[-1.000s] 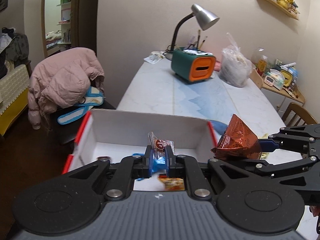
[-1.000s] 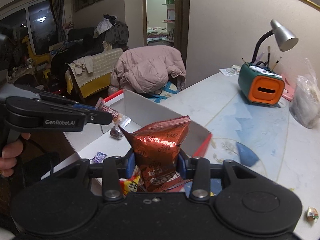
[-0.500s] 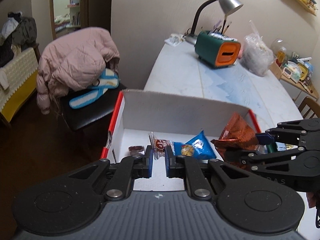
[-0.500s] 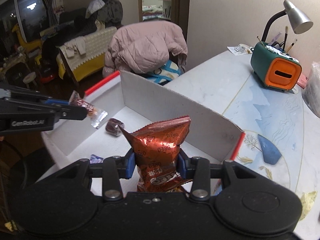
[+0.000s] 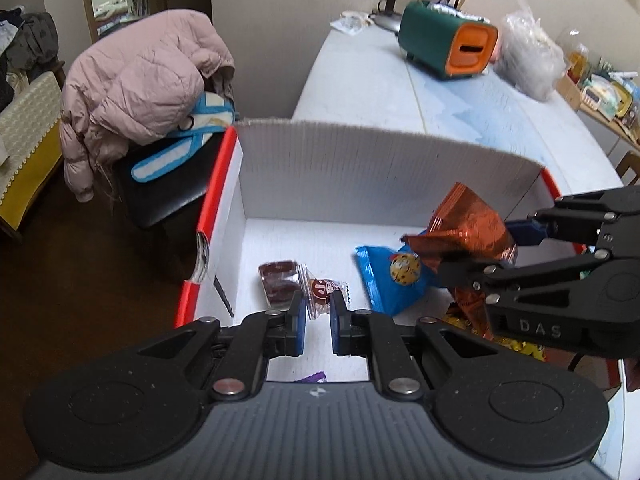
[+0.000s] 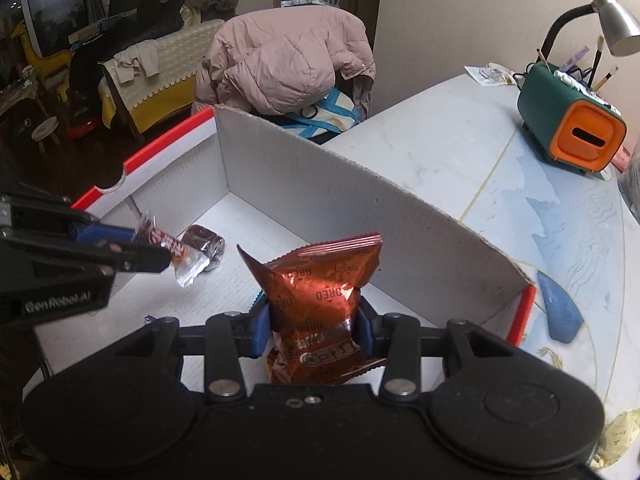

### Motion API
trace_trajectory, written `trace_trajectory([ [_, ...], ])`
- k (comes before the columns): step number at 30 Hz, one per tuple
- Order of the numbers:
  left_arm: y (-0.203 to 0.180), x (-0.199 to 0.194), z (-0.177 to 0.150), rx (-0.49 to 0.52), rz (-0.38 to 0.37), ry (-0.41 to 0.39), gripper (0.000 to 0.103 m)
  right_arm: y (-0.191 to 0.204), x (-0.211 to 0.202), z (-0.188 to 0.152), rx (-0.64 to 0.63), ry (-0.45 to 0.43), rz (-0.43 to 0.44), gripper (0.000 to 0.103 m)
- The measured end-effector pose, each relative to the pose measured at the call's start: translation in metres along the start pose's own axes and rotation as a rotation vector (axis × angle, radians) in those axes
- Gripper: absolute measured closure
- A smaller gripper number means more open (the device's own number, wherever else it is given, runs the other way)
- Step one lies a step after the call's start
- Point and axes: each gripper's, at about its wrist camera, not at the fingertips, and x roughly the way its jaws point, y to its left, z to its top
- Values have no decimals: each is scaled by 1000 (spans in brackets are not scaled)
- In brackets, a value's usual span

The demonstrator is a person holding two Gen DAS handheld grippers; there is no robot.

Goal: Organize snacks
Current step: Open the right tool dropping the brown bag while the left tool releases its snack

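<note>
Fingers of the right gripper point(image 6: 312, 330) are squeezing the big orange Oreo bag point(image 6: 320, 292) but starting to spread apart, letting go. It is hanging over the white box point(image 5: 380, 168), above the blue cookie bag point(image 5: 394, 278). The left gripper point(image 5: 318, 322) is pinching a small clear candy point(image 5: 320, 292) tightly, low inside the box beside a brown treat point(image 5: 278, 282). Both snacks look like they are being dropped in. Next, the left fingers need to let go too.
</note>
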Motion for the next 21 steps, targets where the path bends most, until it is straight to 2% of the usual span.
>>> trace_trajectory([
  [6, 0, 9, -1, -2, -10, 36, 91, -5, 5, 0, 34, 17, 1, 59],
  [16, -5, 1, -3, 8, -28, 27, 90, -7, -4, -1, 70, -2, 6, 40],
  [19, -6, -5, -4, 7, -34, 10, 85, -8, -12, -3, 74, -19, 12, 39],
  [21, -5, -10, -5, 2, -44, -2, 77, -7, -18, -5, 73, -32, 16, 36],
])
